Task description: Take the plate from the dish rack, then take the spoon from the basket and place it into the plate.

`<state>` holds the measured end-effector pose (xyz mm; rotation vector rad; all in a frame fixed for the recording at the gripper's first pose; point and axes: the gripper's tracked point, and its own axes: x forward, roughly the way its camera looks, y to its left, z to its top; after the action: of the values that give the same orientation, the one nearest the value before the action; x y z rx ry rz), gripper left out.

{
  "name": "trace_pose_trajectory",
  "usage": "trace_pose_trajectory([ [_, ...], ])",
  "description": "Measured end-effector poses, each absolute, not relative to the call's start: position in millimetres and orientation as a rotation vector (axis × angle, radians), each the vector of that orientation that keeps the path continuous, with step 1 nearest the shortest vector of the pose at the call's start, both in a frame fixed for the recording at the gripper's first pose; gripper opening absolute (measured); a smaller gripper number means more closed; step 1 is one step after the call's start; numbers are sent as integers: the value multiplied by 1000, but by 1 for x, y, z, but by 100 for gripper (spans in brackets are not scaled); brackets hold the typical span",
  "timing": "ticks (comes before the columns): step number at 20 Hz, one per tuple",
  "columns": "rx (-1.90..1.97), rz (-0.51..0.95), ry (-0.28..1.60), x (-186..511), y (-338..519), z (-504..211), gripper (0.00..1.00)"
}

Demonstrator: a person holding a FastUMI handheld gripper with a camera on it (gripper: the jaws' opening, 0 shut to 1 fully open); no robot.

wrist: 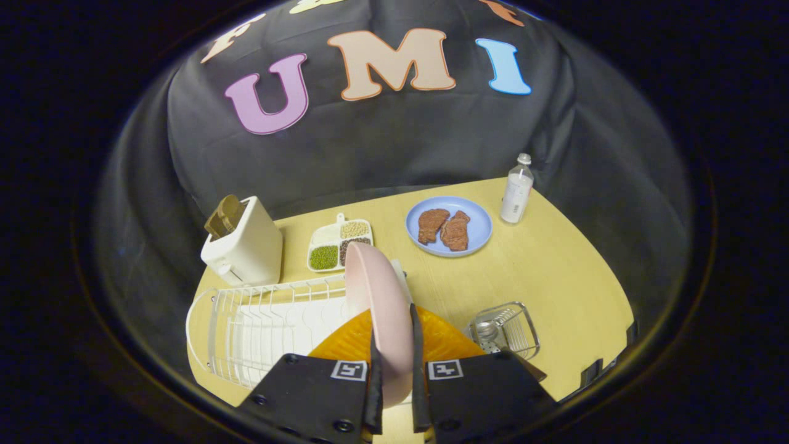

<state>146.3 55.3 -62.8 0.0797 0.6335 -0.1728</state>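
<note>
A pink plate (377, 283) stands on edge at the right end of the white wire dish rack (246, 320). My gripper (394, 336) is shut on the plate, one finger pressing each face near its lower rim. An orange ribbed plate (447, 336) sits right behind the pink one, partly hidden by it and by my fingers. To the right of the fingers a small wire basket (521, 317) rests on the table with a metal spoon (487, 332) inside it, bowl end up.
On the wooden table (555, 271) beyond the rack are a cream toaster (246, 246), a divided tray of beans (339, 245), a blue plate (478, 237) holding two meat pieces, and a white bottle (516, 191). Bare tabletop lies between the blue plate and the basket.
</note>
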Motion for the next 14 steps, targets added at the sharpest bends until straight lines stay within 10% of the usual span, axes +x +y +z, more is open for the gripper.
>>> trace_pose_trajectory([
  [14, -30, -190, 492, 154, 63, -5, 17],
])
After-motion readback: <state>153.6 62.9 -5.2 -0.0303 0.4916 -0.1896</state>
